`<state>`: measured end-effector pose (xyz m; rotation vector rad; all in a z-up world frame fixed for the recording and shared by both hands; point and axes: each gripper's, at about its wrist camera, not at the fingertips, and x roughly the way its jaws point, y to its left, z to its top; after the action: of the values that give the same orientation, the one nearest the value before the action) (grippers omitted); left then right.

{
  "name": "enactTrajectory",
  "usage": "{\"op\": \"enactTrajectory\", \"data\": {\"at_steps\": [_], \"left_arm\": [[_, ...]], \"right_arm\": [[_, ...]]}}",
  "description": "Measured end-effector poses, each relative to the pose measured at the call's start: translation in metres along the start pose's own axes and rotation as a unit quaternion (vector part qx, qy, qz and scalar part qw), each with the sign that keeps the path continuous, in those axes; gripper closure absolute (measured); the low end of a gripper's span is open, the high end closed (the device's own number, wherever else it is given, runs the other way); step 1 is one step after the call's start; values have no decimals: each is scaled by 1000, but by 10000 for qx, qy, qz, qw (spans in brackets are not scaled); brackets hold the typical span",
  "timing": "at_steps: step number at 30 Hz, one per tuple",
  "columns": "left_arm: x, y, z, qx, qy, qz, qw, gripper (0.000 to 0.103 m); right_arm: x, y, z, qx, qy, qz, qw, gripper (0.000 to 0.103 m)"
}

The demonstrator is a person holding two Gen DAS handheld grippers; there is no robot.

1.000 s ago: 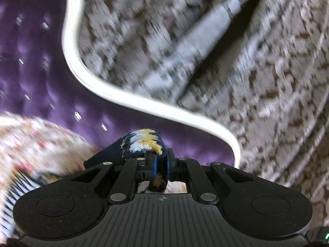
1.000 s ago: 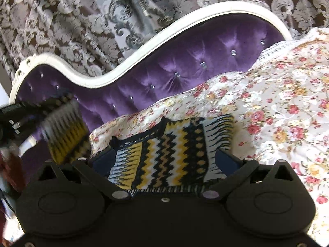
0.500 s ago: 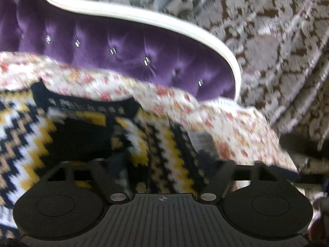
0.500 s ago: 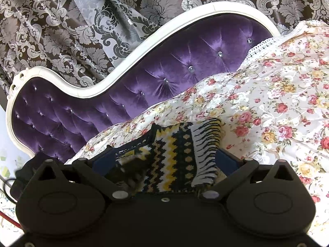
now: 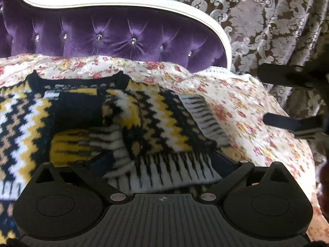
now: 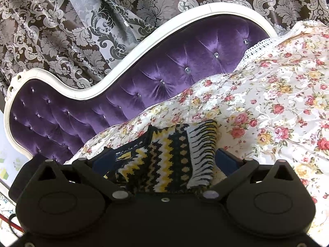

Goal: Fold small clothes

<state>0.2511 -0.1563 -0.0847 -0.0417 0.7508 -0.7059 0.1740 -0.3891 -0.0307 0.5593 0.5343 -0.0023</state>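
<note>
A small knitted sweater (image 5: 156, 119) with navy, yellow and white zigzags lies on the floral cover. One sleeve is folded across its chest, its striped cuff (image 5: 86, 142) lying near the middle. My left gripper (image 5: 162, 164) is open just above the sweater's striped hem, holding nothing. My right gripper (image 6: 164, 160) is open and hovers over the sweater's right side (image 6: 170, 158); it also shows at the right edge of the left wrist view (image 5: 292, 100).
A floral bedspread (image 6: 277, 103) covers the seat. Behind it stands a tufted purple backrest (image 6: 164, 78) with a white curved frame (image 5: 123, 0). Patterned brown and silver curtains (image 6: 82, 20) hang at the back.
My left gripper was shut on the sleeve and held it up. It has brought the sleeve down across the sweater, opened and let it go. My right gripper has stayed open over the sweater.
</note>
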Motion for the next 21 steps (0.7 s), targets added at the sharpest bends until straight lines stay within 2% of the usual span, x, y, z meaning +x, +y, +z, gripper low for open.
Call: {"op": "enactTrajectory", "data": {"at_steps": [2, 4, 8, 10, 14, 18, 21], "left_arm": [[-11, 5, -2, -1, -36, -27, 10000, 1], [-26, 12, -1, 14, -193, 113, 9997, 1], [-49, 34, 4, 129, -567, 847, 9947, 1], [-53, 50, 6, 162, -598, 1322, 9893, 1], [-49, 81, 4, -50, -547, 1943, 9794, 1], [-48, 108, -2, -383, -546, 2283, 9713, 1], [-43, 120, -6, -532, -523, 2360, 9689, 1]], "right_arm": [[1, 1, -1, -27, 23, -5, 10000, 0], [2, 3, -1, -63, 43, -16, 10000, 0], [6, 7, -4, -171, 120, -42, 9998, 0], [8, 10, -6, -234, 159, -55, 9996, 0], [12, 14, -9, -344, 228, -89, 9991, 0], [15, 17, -11, -444, 272, -152, 9985, 0], [17, 20, -13, -516, 300, -182, 9980, 0]]}}
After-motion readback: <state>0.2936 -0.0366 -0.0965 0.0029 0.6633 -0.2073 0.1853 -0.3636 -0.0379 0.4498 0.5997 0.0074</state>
